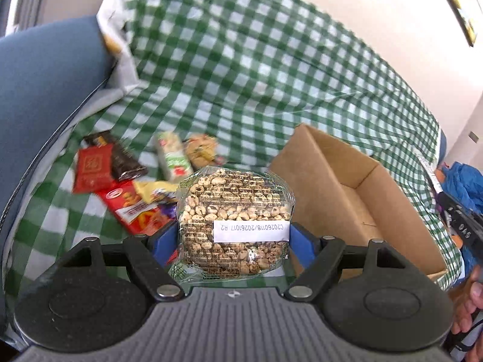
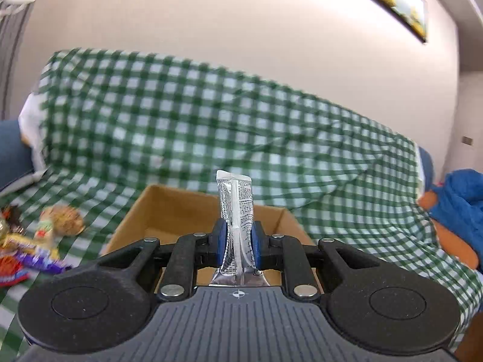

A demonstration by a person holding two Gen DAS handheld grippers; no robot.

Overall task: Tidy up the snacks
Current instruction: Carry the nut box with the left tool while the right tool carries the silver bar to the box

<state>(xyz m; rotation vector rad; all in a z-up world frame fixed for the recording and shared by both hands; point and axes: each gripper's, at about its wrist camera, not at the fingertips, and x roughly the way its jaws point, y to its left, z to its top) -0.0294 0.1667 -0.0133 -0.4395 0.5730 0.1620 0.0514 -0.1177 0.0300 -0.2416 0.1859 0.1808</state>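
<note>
Left gripper (image 1: 234,238) pinches a puffed-grain bag (image 1: 234,220) (label visible); right gripper (image 2: 237,242) pinches a silver packet (image 2: 237,211) above the box (image 2: 169,208), frame centre.

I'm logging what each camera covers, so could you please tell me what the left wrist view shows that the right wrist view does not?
Only the left wrist view shows the left hand-held gripper shut on a clear puffed-grain bag, plus a red packet. Only the right wrist view shows the right hand-held gripper shut on a silver sachet over the box. Both show the cardboard box and the green checked cloth.
</note>
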